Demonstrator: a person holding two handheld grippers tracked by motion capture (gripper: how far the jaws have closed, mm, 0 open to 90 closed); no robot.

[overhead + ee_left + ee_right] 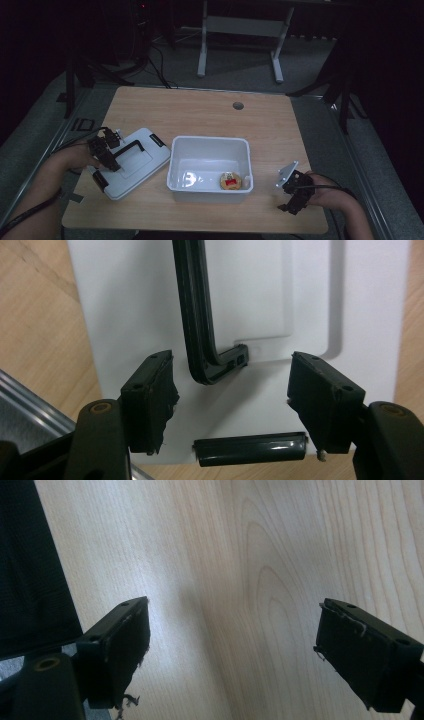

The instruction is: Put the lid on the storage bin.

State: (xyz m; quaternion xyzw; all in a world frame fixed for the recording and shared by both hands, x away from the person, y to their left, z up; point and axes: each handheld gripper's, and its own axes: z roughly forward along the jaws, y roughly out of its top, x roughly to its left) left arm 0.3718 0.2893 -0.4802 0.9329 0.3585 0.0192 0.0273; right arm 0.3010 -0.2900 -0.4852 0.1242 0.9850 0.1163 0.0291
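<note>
A white lid with a black handle lies flat on the wooden table, left of an open white bin. Inside the bin, at its front right, sits a small round yellow and red item. My left gripper hovers over the lid's left part; in the left gripper view it is open, jaws either side of the handle's corner, with a black latch below. My right gripper is open over bare wood right of the bin, seen wide apart in its own view.
The table's front edge lies close below both hands. A round cable hole is at the back of the table. White desk legs and black stands rise on the floor beyond. A dark strip borders the right gripper view's left side.
</note>
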